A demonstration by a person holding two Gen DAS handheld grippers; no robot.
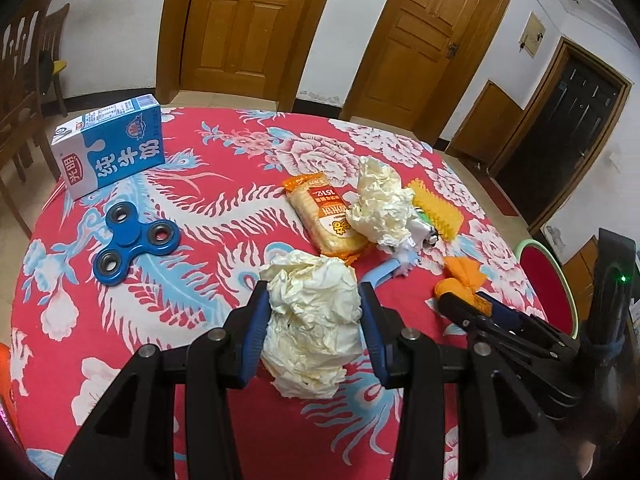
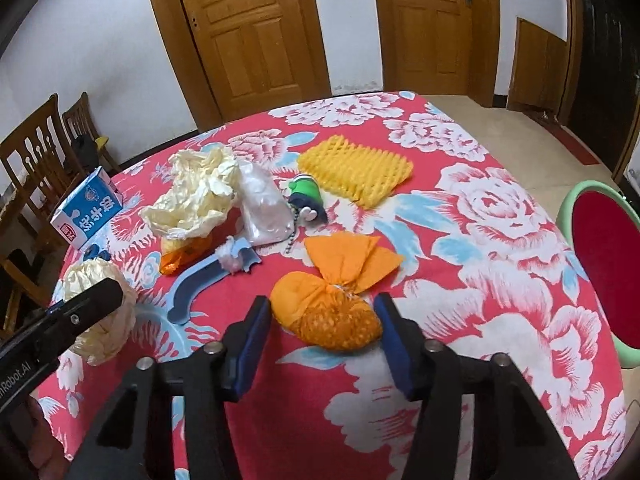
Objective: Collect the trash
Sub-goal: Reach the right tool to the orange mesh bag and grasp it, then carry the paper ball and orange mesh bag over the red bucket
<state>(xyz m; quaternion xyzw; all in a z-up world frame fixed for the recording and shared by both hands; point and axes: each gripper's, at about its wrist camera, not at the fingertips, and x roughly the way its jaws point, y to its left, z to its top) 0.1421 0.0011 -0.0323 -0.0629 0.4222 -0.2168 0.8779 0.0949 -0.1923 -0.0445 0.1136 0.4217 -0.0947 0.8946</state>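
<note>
Trash: cream paper wad point(image 1: 312, 320) sits at the near edge of the counter point(image 1: 224, 208), pinched between the pads of the left hand-held gripper point(image 1: 314, 332). Both pads press its sides, so that grip looks set. The wad is a rough lump, slightly longer front to back along the fingers; no real pointing end.

Orange pouch point(image 2: 332, 316) lies just right of it, near the same edge, between the pads of the right hand-held gripper point(image 2: 324, 344). Pads flank the round mesh body, left one about touching, right one at the skin; can't tell if they truly bite yet.

Advice for this step:
- squeeze on the fat mesh body, not the loose flap
- close until the mesh dents, then lift straight up
- keep both grippers apart on the lift; they're close

Pouch long axis runs near-left to far-right: bulb toward the near edge, knot mid, fanned orange flap pointing to the far right corner.

Farther in: second cream wad point(image 2: 192, 200) on a snack pack point(image 1: 324, 212), yellow foam net point(image 2: 356, 168) beyond. Both probably next.
</note>
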